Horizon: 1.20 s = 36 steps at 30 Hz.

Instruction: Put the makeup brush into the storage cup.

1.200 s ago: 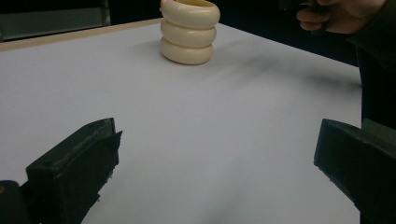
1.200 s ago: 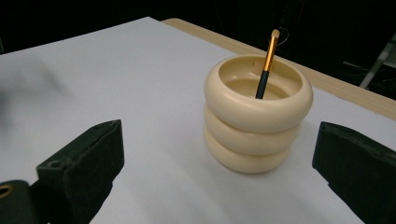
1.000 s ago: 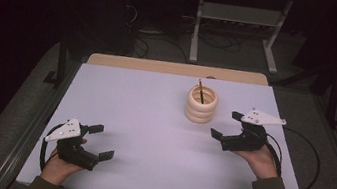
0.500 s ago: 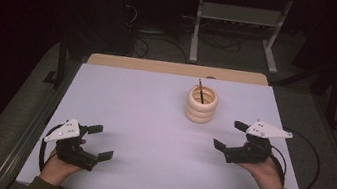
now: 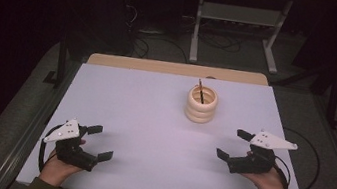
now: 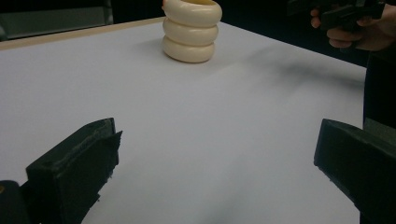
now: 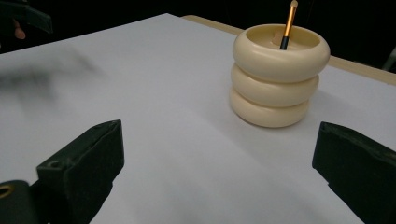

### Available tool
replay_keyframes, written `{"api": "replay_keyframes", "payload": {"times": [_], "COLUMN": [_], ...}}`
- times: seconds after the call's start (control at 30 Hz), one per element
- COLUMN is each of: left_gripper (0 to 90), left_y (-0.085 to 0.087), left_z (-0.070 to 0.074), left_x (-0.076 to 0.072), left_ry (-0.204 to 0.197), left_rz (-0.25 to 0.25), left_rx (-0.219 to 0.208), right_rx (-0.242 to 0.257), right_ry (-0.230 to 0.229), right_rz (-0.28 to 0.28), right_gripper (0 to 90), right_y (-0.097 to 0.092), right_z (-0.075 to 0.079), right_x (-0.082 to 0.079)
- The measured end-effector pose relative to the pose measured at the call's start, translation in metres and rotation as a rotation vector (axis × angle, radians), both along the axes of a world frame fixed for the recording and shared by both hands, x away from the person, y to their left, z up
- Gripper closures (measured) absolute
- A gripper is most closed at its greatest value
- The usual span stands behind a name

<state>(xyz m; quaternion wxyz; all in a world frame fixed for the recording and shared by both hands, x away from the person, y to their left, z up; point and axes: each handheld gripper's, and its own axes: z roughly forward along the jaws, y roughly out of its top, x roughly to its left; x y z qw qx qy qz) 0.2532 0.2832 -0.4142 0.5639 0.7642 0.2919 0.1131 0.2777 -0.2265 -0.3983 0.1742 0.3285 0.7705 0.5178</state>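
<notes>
Holder (image 5: pixel 201 104) stands on bench (image 5: pixel 152 122), brush (image 5: pixel 200 90) upright inside. Right gripper (image 5: pixel 233 144) near holder, jaws released, empty. Left gripper (image 5: pixel 99 142) well apart from holder, jaws released, empty.

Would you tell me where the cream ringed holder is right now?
In the high view the cream ringed holder stands right of centre toward the table's far edge, nearer the right gripper.

We see the holder (image 5: pixel 201 105) standing on the table (image 5: pixel 155 102), right of its middle toward the far edge. A brush (image 5: pixel 200 89) stands in it. Our left gripper (image 5: pixel 99 142) and right gripper (image 5: pixel 233 144) sit near the front corners.
</notes>
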Motion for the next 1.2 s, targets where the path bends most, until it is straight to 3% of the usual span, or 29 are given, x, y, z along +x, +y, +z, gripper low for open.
{"api": "replay_keyframes", "payload": {"times": [0.37, 0.67, 0.9, 1.2], "left_gripper": [0.0, 0.0, 0.0, 0.0], "left_y": [0.0, 0.0, -0.001, -0.002], "left_z": [0.0, 0.001, -0.001, -0.001], "left_x": [0.0, 0.0, 0.0, 0.0], "left_ry": [-0.002, -0.003, 0.0, 0.001], "left_rz": [0.001, -0.003, -0.009, -0.013], "left_rx": [0.0, 0.004, 0.008, 0.016], "right_rx": [0.018, -0.004, 0.019, 0.022], "right_ry": [0.004, 0.033, 0.001, -0.004], "right_rz": [-0.017, -0.019, -0.028, -0.019], "right_gripper": [1.4, 1.4, 1.4, 1.4], "right_y": [-0.012, -0.015, -0.016, -0.015], "right_z": [-0.014, -0.032, -0.03, -0.029], "right_x": [-0.012, -0.021, -0.022, -0.022]}}
